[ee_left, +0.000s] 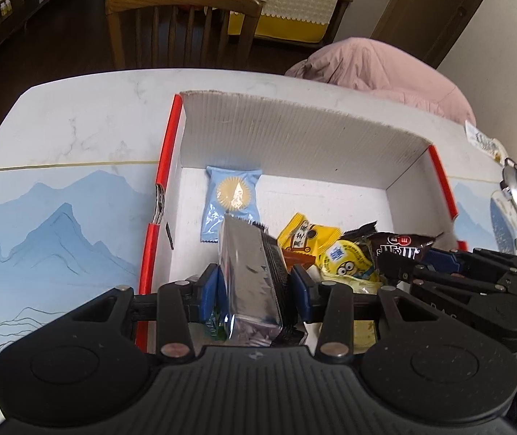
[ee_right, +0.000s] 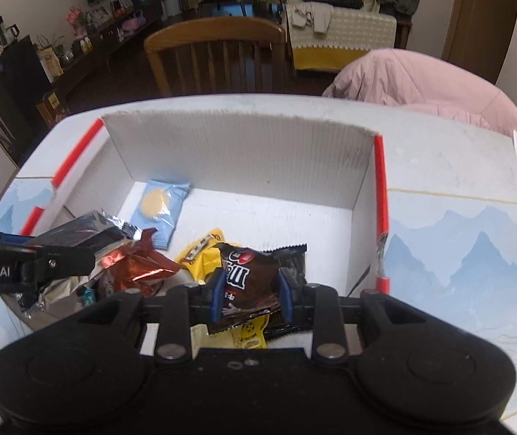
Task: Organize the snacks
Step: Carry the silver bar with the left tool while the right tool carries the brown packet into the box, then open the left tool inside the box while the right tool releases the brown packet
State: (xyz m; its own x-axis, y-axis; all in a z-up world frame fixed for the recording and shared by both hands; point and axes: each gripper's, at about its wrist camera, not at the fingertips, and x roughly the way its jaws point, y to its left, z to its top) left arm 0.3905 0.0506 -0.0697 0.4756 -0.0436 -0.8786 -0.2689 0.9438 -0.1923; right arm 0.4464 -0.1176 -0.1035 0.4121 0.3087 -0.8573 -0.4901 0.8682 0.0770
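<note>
The left tool [ee_left: 254, 284] grips a silver packet [ee_left: 247, 279] between its blue pads, over the near end of the box [ee_left: 294, 134]. Beside it, the right tool [ee_right: 249, 291] pinches a brown candy bag [ee_right: 247, 275] above a heap of snacks: a yellow pouch [ee_left: 345, 262], a yellow wrapper [ee_right: 200, 253], a copper foil pack [ee_right: 138, 266]. Farther in, a pale blue sachet [ee_left: 231, 203] lies flat on the box floor near the left wall. The box sits on the desk [ee_left: 87, 119]. Beyond stand a chair [ee_left: 182, 18] and a pink coat [ee_left: 378, 65].
</note>
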